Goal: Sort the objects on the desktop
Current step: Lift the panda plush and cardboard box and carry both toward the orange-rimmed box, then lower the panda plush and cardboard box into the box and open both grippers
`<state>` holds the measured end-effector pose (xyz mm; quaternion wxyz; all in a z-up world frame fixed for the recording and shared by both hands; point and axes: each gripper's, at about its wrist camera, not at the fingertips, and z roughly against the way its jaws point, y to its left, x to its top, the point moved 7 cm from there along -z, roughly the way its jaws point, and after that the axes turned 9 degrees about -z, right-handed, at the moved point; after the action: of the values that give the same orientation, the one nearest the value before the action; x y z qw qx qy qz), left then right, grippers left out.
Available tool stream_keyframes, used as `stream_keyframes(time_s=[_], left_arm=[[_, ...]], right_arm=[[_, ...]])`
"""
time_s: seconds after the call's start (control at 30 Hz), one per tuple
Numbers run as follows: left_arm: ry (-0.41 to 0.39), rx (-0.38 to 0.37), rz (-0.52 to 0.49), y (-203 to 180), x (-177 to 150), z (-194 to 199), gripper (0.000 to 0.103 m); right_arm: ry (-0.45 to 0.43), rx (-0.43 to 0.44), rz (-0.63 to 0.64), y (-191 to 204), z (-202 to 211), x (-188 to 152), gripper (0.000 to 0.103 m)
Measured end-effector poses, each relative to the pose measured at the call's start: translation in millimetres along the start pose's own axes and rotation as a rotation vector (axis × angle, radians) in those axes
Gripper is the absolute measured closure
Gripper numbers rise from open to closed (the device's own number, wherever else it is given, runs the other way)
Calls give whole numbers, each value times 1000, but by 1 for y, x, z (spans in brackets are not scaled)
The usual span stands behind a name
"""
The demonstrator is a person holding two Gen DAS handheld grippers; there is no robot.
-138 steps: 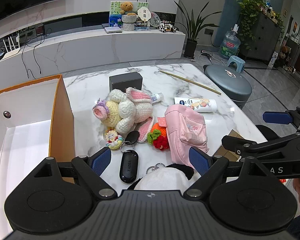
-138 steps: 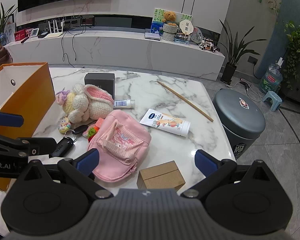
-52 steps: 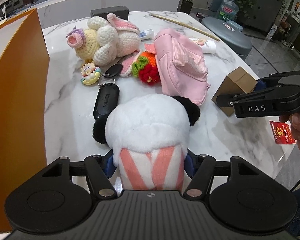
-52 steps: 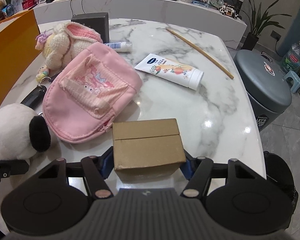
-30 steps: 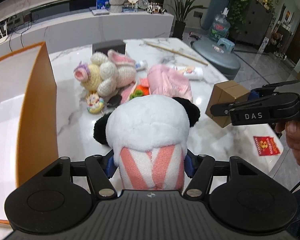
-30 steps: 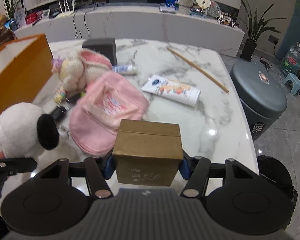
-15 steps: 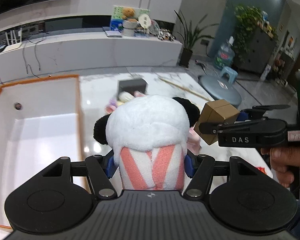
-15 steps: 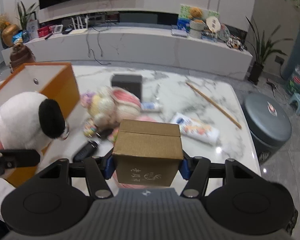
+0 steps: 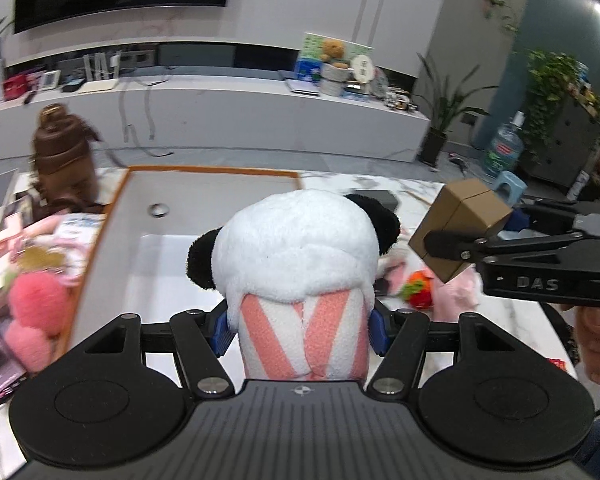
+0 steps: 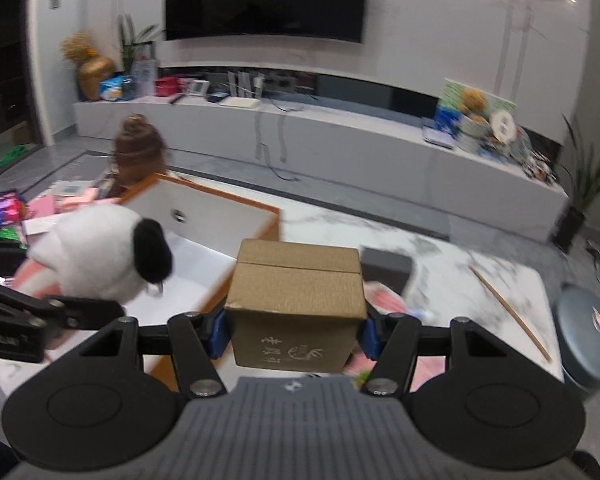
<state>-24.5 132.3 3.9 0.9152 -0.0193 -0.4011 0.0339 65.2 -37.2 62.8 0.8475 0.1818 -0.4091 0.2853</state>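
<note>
Our left tool grips the white plush panda with pink-striped body; right tool clamps the brown cardboard box. The orange-walled white bin ahead of both looks empty. Nothing sorted yet; pink pouch, orange-red crochet toy remain on marble worktop.
</note>
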Motion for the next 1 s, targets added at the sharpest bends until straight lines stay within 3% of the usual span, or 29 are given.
stream_keyframes(time_s=[0.23, 0.43, 0.73, 1.0], left_arm=[[17, 92, 27, 52, -13, 22, 30], [91, 138, 46, 81, -34, 19, 30], [163, 132, -9, 75, -41, -1, 30], [244, 154, -68, 74, -45, -30, 30]], right_arm=[[5, 64, 77, 51, -7, 4, 41], [37, 123, 165, 88, -13, -9, 41], [140, 204, 366, 125, -41, -36, 41], [263, 243, 415, 130, -67, -46, 41]])
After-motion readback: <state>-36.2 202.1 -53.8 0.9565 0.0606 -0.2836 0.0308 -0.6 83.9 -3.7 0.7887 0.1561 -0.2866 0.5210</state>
